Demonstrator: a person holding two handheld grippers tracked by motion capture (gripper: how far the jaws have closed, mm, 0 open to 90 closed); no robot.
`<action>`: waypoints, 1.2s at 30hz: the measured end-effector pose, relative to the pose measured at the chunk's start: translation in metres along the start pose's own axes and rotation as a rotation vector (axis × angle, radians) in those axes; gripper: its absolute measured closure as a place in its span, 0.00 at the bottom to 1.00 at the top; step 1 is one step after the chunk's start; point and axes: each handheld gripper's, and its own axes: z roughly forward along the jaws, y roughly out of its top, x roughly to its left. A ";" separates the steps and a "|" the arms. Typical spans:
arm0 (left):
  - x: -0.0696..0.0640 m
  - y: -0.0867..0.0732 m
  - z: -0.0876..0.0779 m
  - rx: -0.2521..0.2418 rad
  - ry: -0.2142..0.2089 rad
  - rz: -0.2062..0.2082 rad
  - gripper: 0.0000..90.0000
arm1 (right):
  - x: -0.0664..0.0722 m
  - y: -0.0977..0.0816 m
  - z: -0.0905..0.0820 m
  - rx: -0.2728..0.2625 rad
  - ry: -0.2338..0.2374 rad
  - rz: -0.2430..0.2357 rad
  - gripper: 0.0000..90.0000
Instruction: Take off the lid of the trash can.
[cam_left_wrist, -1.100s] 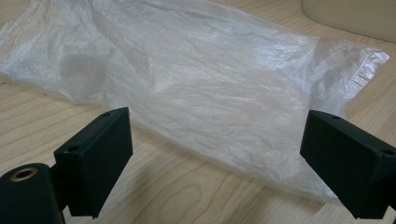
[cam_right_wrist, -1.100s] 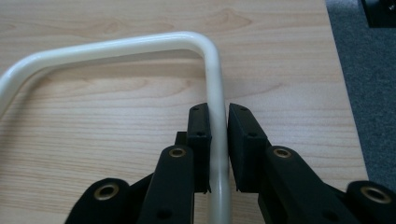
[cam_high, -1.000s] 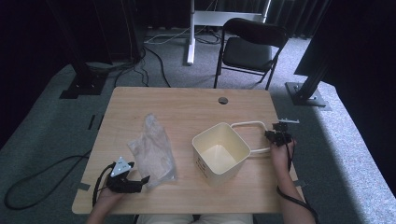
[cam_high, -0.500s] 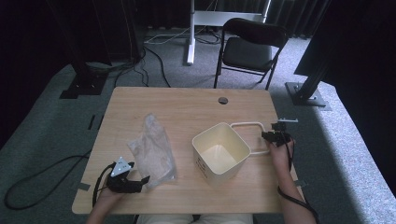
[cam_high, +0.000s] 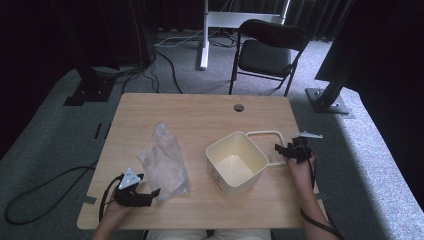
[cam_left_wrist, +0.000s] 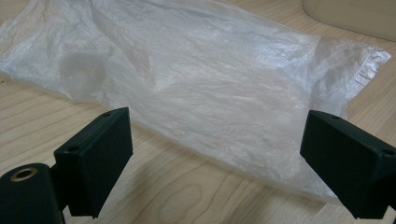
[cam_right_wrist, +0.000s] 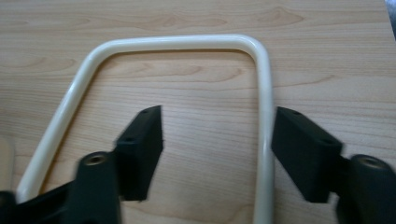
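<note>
Right gripper (cam_right_wrist: 217, 154) sits at the tabletop's (cam_high: 200, 115) right side with its jaws just opened and spread, one side of the cream bucket's (cam_high: 235, 165) wire handle (cam_right_wrist: 264, 107) running between them untouched by either pad. That handle lies folded flat on the wood, and the bucket stands upright and empty right of centre (mouth facing up, nothing inside as far as the high view shows). Left gripper (cam_left_wrist: 224, 154), near the front left corner, is likewise released, jaws wide with the near edge of the clear plastic bag (cam_left_wrist: 196, 84) just ahead of them, not pinched. The bag lies crumpled and flat to the left of the bucket, apart from it. Judgement: positioning the bucket looks done, since the handle has been let go. What seems left is everything with the bag, from picking it up onward, probably opening it over or into the bucket.
</note>
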 end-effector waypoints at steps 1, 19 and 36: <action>0.000 0.000 0.000 0.000 -0.001 0.001 0.11 | 0.000 -0.001 -0.001 -0.010 0.007 -0.001 0.32; 0.000 0.000 0.000 0.003 0.001 -0.004 0.11 | 0.021 -0.034 -0.039 -0.111 0.076 -0.088 0.13; 0.005 0.002 -0.003 -0.010 -0.012 -0.037 0.11 | 0.011 -0.099 -0.080 -0.161 0.101 -0.034 0.13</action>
